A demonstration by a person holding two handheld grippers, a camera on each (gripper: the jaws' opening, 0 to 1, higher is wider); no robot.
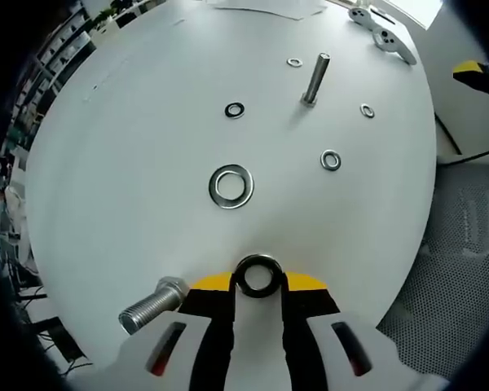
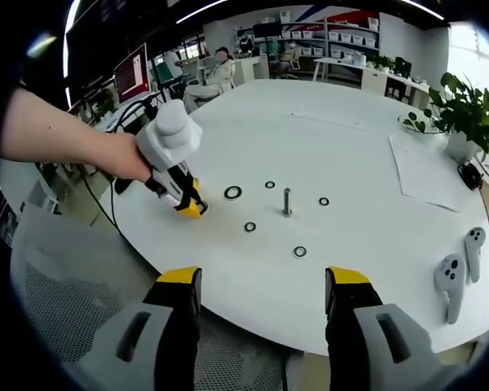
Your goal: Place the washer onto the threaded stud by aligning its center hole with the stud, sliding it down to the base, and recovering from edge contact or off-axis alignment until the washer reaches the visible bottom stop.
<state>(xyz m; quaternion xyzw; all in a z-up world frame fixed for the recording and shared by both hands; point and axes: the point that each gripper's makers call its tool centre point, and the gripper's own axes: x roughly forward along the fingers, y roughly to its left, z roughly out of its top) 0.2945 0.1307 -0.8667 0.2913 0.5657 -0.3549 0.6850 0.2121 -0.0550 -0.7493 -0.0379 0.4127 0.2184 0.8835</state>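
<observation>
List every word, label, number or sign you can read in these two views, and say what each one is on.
No text can be read in either view.
Red screen behind the table: it carries light marks, too small and blurred to read.
Shelf boxes at the far wall: any labels are too small to read.
Paper sheet on the white table: no print can be made out.
Washers, threaded stud, left gripper: no markings visible.

You've got six washers: one large (image 1: 231, 186) in the middle of the table, one dark (image 1: 235, 109) beyond it, three small ones (image 1: 331, 160) (image 1: 367, 110) (image 1: 294, 62) around the stud, plus one (image 1: 257, 275) at your left gripper's tips. One upright threaded stud (image 1: 314, 79), one loose bolt (image 1: 151, 304) lying near left. Two white controllers (image 2: 450, 285) (image 2: 474, 248) far right.
</observation>
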